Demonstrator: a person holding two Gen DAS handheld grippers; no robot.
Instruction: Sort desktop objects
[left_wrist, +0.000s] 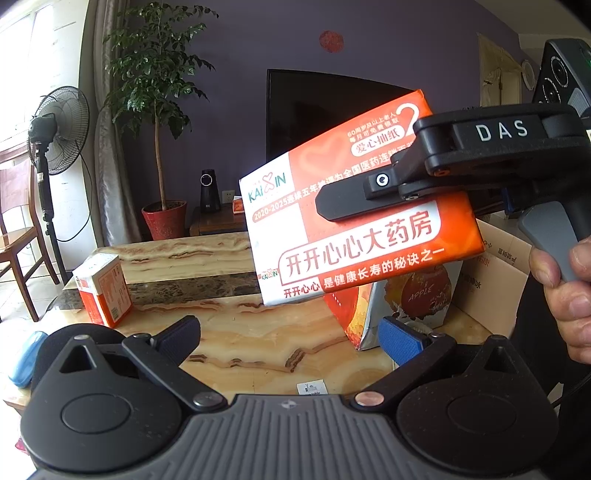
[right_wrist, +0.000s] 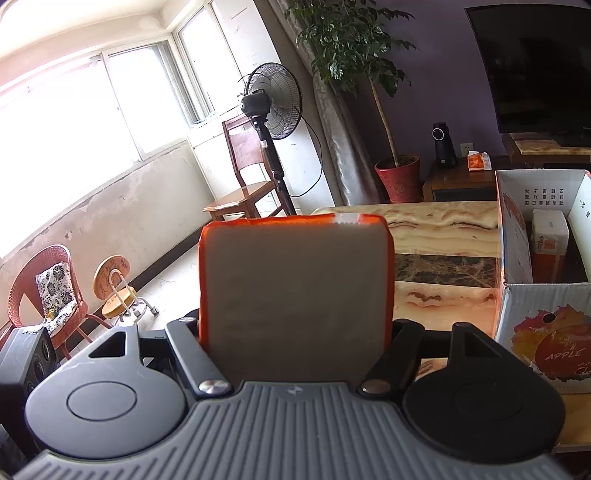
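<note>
Left gripper (left_wrist: 288, 339): jaws wide apart, nothing between the blue pads (left_wrist: 400, 341), parked low over the marble table (left_wrist: 258, 332).

Right gripper (left_wrist: 325, 203) is clamped across the orange tissue pack (left_wrist: 354, 206), which is up in the air, tilted, clear of the table. In the right wrist view the pack (right_wrist: 295, 295) fills the gap edge to edge; the jaws stand wide only because the pack is wide. A hand (left_wrist: 565, 288) squeezes the trigger.

Handling guess: soft plastic-wrapped paper, light, compressible, film a bit slick. It squashes rather than breaks, so moderate squeeze is fine. Best hold is across the short width near mid-length, which is roughly where it sits now; an end grip would let it droop and swing.

Further back: a second tissue pack (left_wrist: 103, 291) stands upright on the table's left side, still to be sorted. The apple box (right_wrist: 532, 280) sits on the right, open-topped, with a white-and-orange pack (right_wrist: 549, 236) already inside. It looks like the drop target, and the held pack is near it but not yet over the opening.

Risk: pack corner snagging the box flap (left_wrist: 506, 254).
</note>
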